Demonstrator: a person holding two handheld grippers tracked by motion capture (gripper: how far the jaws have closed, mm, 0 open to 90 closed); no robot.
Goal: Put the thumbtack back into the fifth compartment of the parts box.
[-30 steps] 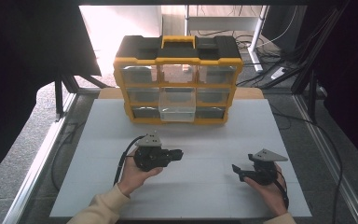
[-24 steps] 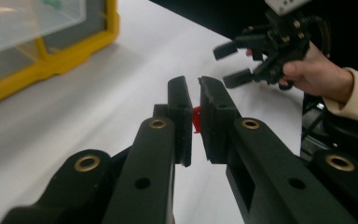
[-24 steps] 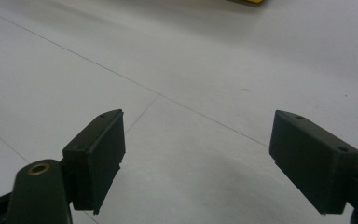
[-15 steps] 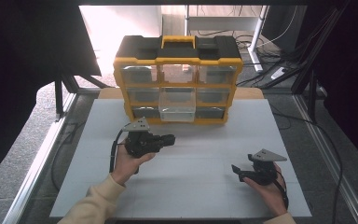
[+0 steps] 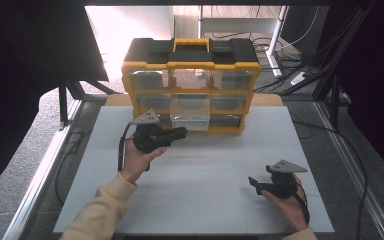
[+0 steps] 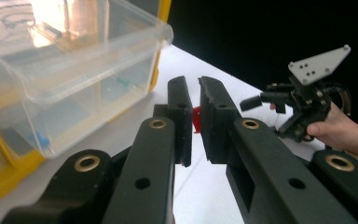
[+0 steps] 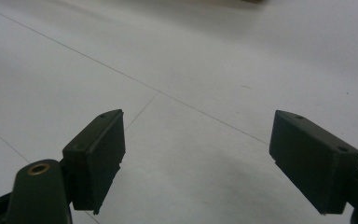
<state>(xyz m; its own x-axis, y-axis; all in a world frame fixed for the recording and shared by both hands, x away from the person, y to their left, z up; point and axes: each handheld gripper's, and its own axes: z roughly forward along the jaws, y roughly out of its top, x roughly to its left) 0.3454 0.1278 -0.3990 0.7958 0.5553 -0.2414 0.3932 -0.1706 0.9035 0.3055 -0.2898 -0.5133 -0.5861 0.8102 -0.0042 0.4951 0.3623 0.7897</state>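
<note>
My left gripper (image 6: 193, 119) had its matte black jaws nearly together, pinching a small red piece (image 6: 196, 119) of glossy plastic, its shape mostly hidden. Just beyond their tips and to one side stood the clear pulled-out drawer (image 6: 70, 70), smooth and boxy, in the yellow organizer (image 5: 190, 85). Farther off, my right gripper (image 5: 263, 186) rested wide open, holding nothing, over the white table (image 5: 220, 165).

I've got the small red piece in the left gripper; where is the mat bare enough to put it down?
The white mat is bare between the left gripper and the right gripper, and along its right side past the organizer. It is tight at the pulled-out clear drawer, close beside the left gripper holding the red piece.
</note>
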